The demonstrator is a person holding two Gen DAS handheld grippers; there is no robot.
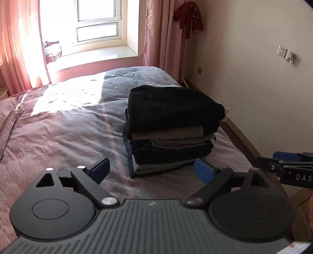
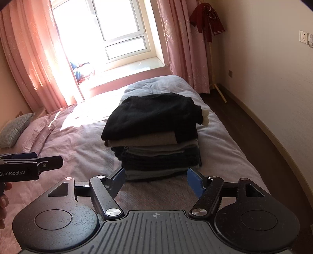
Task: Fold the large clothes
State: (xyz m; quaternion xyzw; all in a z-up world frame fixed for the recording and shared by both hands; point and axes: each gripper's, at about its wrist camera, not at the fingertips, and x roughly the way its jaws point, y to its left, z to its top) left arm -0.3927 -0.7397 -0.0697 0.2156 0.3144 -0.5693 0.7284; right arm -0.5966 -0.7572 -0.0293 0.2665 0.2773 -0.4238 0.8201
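Folded clothes stack [image 1: 172,129] lying flat on bed [image 1: 68,132], long side across it, left gripper [image 1: 151,169] and right gripper [image 2: 156,179] both released, empty.

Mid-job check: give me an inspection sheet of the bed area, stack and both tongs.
Surface: bed with mauve herringbone cover, sunlit patch near the window.
Job's things: stack of folded clothes on the bed, black garment on top.
Clutter: small pale item beside the stack's top; pillow.
Grippers: left tongs open, empty; right tongs open, empty, both short of the stack.
Cables: nothing seen.
Surroundings: pink curtains, window, red garment hanging, wall socket.
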